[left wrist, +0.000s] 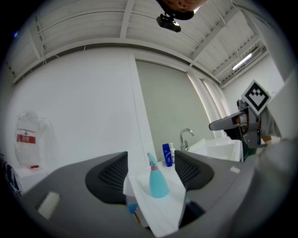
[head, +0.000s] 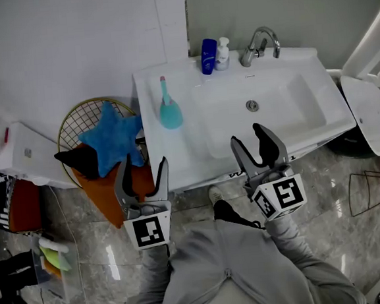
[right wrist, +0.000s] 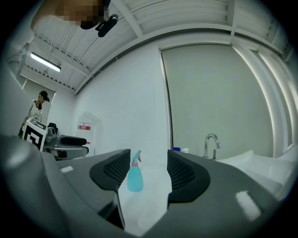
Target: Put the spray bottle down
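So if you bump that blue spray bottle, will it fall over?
Probably not from a small nudge: the spray bottle stands upright on a wide round bottom on the flat counter. A push near its thin top would likelier tip it. It looks like smooth plastic, so it may slide instead. How full it is, I can't tell.

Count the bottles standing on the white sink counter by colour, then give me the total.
Teal: 1, the spray bottle
Dark blue: 1, the dark blue bottle
White: 1, the white pump bottle
Total: 3
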A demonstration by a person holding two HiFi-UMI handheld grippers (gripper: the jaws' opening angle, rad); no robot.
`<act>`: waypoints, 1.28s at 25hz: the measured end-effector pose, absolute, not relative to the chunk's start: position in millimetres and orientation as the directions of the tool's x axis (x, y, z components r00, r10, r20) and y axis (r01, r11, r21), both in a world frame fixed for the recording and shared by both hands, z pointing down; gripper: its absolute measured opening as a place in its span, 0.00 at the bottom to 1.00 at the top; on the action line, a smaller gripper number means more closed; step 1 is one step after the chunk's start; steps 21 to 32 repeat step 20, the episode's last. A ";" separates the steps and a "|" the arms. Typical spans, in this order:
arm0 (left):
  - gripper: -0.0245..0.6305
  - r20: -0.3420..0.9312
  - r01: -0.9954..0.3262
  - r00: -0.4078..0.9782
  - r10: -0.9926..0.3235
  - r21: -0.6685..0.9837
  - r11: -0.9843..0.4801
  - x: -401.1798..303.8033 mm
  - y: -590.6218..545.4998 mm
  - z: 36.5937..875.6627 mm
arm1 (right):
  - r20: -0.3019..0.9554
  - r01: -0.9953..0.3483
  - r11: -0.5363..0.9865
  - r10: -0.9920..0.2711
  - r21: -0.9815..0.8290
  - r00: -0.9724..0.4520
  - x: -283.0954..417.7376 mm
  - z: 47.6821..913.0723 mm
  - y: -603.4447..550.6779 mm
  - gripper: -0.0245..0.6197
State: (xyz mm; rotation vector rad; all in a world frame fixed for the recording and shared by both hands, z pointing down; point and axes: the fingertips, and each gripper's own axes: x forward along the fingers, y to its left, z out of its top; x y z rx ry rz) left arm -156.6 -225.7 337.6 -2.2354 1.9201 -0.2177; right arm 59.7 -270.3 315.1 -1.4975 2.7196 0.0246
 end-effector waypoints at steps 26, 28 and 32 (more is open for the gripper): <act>0.58 -0.009 -0.961 0.150 -0.989 -0.236 -0.144 -158.8 -225.0 340.2 | -0.039 -0.843 0.537 -0.843 0.000 -0.537 57.8 315.3 -270.9 0.42; 0.58 -0.009 -0.961 0.150 -0.989 -0.236 -0.144 -158.8 -225.0 340.2 | -0.039 -0.843 0.537 -0.843 0.000 -0.537 57.8 315.3 -270.9 0.42; 0.58 -0.009 -0.961 0.150 -0.989 -0.236 -0.144 -158.8 -225.0 340.2 | -0.039 -0.843 0.537 -0.843 0.000 -0.537 57.8 315.3 -270.9 0.42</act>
